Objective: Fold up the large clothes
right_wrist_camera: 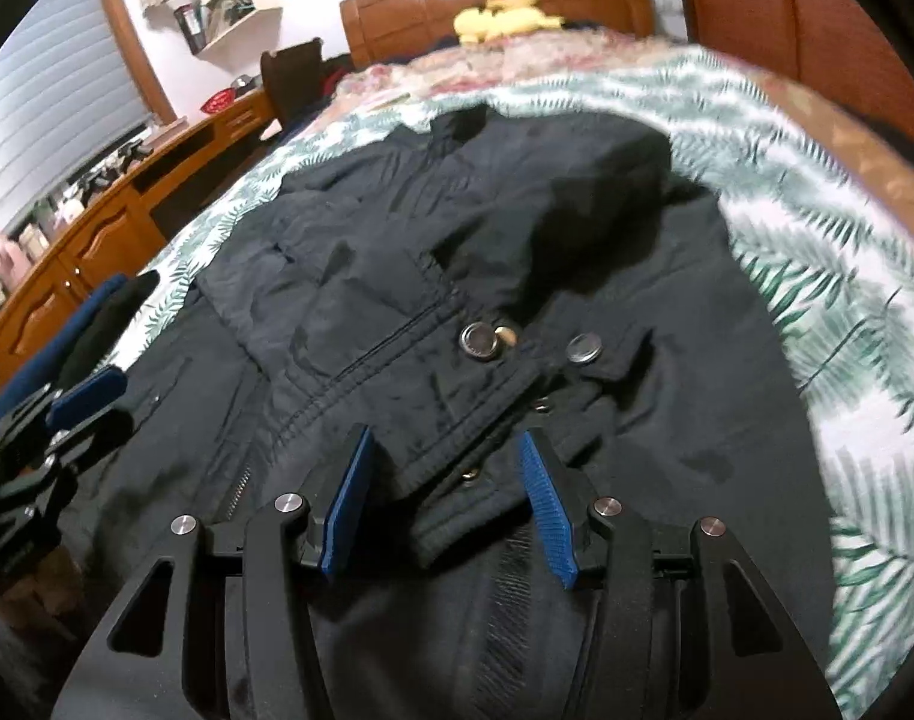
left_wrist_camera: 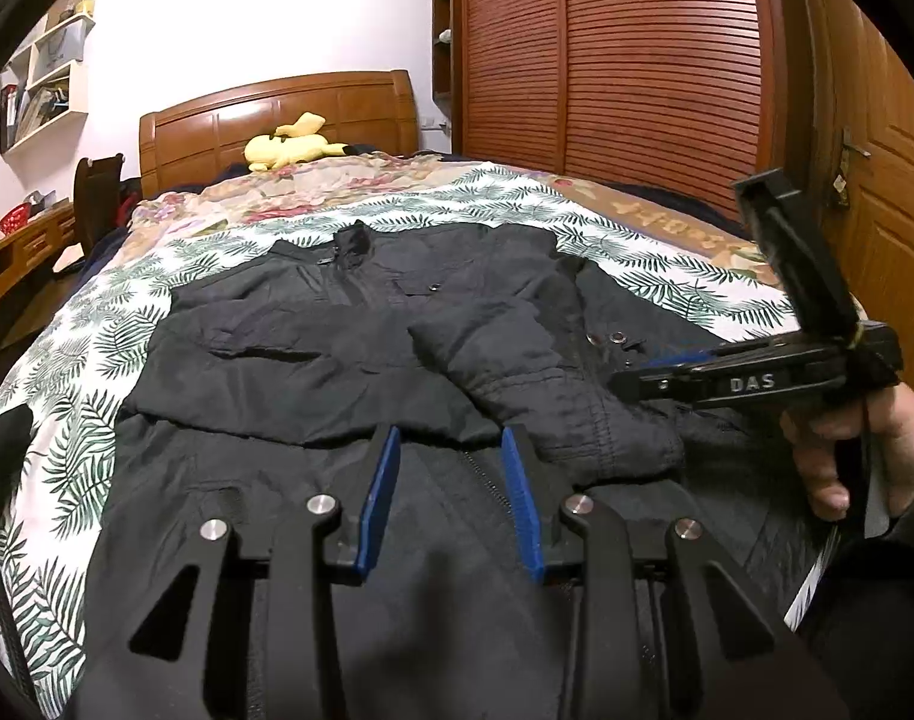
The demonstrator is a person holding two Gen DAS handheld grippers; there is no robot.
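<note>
A large black jacket [left_wrist_camera: 312, 348] lies flat on the bed, collar toward the headboard, both sleeves folded across its chest. My left gripper [left_wrist_camera: 450, 438] is open and empty, hovering over the jacket's lower front near the zipper. The right gripper [left_wrist_camera: 631, 381] shows at the right of the left wrist view, held by a hand above the jacket's right side. In the right wrist view the right gripper [right_wrist_camera: 444, 450] is open, its blue pads on either side of the folded sleeve's cuff [right_wrist_camera: 457, 408], near the snap buttons [right_wrist_camera: 478, 341]. The left gripper [right_wrist_camera: 90, 393] shows at that view's left edge.
The bed has a white leaf-print cover [left_wrist_camera: 96, 372] and a floral blanket [left_wrist_camera: 336, 186] beyond. A yellow plush toy [left_wrist_camera: 288, 147] lies by the wooden headboard [left_wrist_camera: 276, 114]. A wooden wardrobe [left_wrist_camera: 637, 60] stands right, a wooden desk [right_wrist_camera: 96, 228] and wall shelves [left_wrist_camera: 48, 72] left.
</note>
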